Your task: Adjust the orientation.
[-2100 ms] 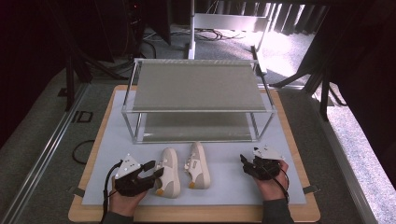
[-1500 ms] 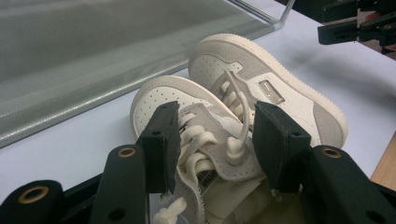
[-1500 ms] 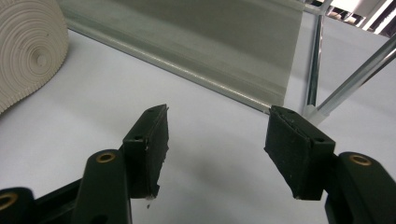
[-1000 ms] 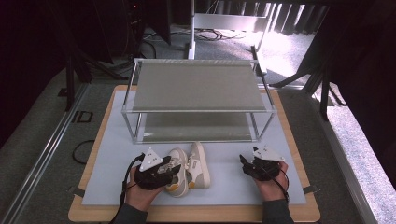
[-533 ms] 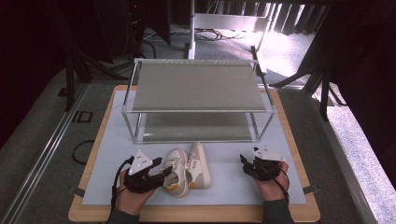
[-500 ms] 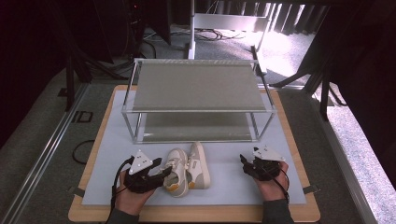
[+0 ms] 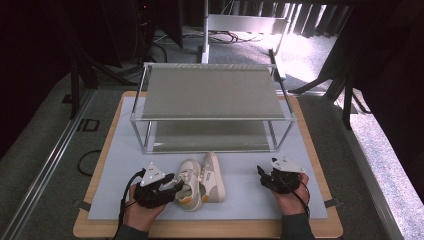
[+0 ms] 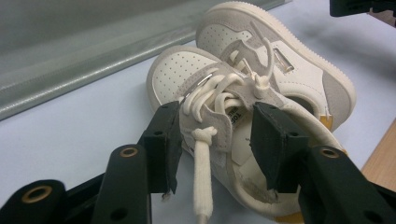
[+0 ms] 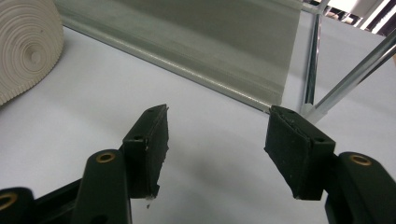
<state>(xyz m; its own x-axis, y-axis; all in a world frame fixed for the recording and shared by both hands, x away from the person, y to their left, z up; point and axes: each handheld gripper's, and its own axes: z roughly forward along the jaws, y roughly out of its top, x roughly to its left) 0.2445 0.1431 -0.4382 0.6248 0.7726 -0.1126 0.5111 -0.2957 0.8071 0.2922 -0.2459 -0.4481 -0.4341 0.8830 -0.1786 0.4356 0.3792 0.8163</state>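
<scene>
Two small white shoes with cream trim lie side by side on the pale mat. My left gripper [image 7: 182, 186] comes at the left shoe [image 7: 192, 170] from the left. In the left gripper view my left gripper [image 8: 215, 140] straddles the left shoe [image 8: 182, 70] at its laces and tongue. Its jaws have just been closing, and the pads press on both sides of the upper. The right shoe [image 8: 299, 70] lies just beyond it, also seen as the right shoe [image 7: 212, 177] from above. My right gripper [image 7: 262, 176] rests on the mat to the right, open and holding nothing [image 9: 217, 140].
A two-level metal rack [image 7: 210, 95] stands behind the shoes; its lower shelf [image 9: 187, 28] and a chrome leg [image 9: 345, 79] lie just ahead of my right gripper. The ribbed sole of the right shoe [image 9: 23, 46] is at that view's far left. The wooden board's edge [image 7: 200, 230] runs in front.
My left gripper moved right from beside the left shoe onto it, and the shoe has shifted and tipped a little. The right gripper stayed put.
</scene>
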